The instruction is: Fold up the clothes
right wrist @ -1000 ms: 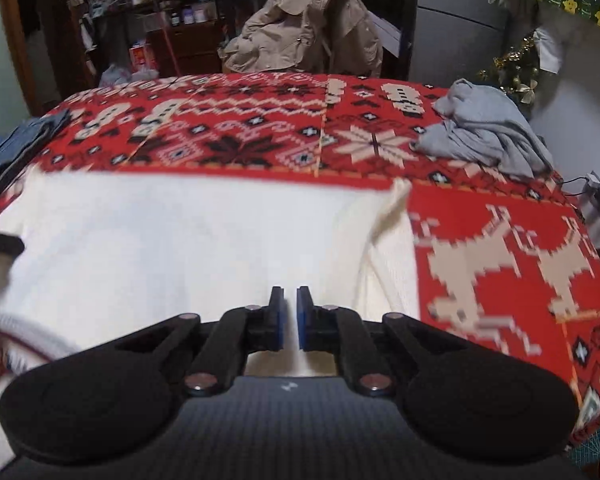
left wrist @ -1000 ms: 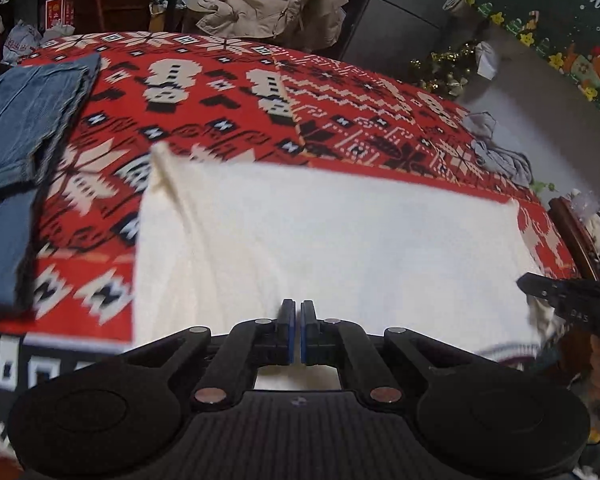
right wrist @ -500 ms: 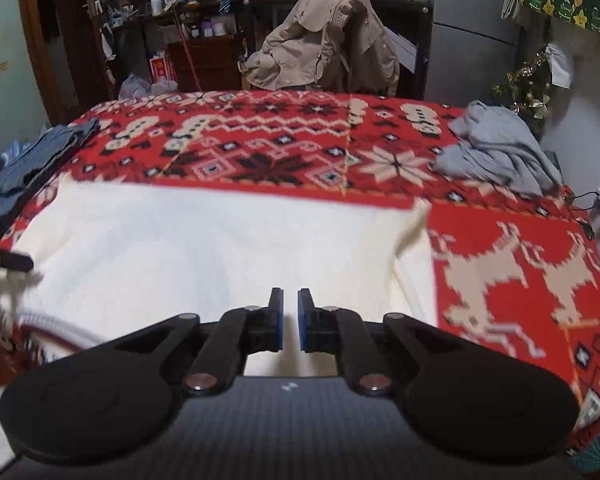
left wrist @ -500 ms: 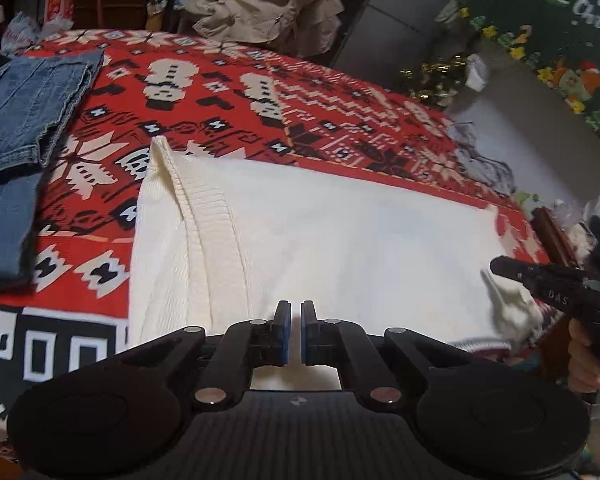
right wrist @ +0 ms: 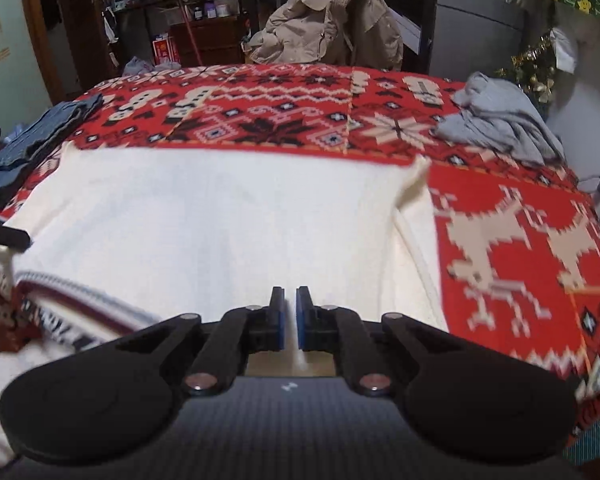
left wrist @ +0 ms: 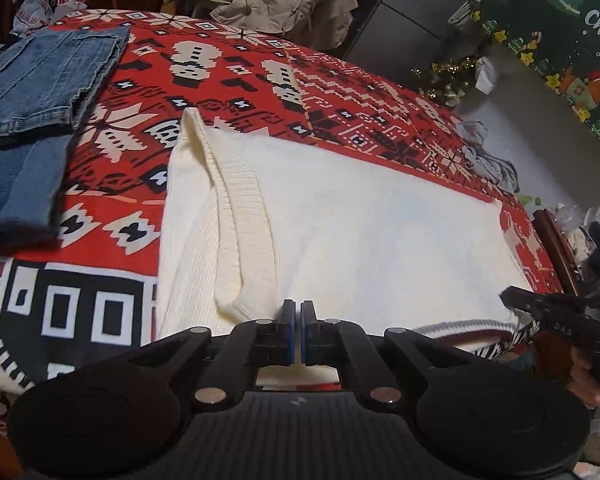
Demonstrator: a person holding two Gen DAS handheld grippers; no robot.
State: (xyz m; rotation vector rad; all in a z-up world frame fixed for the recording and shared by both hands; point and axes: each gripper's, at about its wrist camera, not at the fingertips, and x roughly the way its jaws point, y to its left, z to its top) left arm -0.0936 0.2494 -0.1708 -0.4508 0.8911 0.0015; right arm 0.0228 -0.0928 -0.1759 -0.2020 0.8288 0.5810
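This is a lived-in room of a home. A red patterned blanket [right wrist: 500, 240] is covering the bed. A beige coat [right wrist: 332, 20] is hanging over a chair behind it. Shelves [right wrist: 188, 8] are holding bottles and boxes. A green Christmas banner [left wrist: 560, 20] is hanging on the wall, and tinsel [right wrist: 536, 60] is hanging nearby. Folded jeans [left wrist: 40, 80] and a grey garment [right wrist: 500, 120] are lying on the blanket.

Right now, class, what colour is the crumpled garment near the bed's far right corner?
Grey, clearest in the right wrist view.
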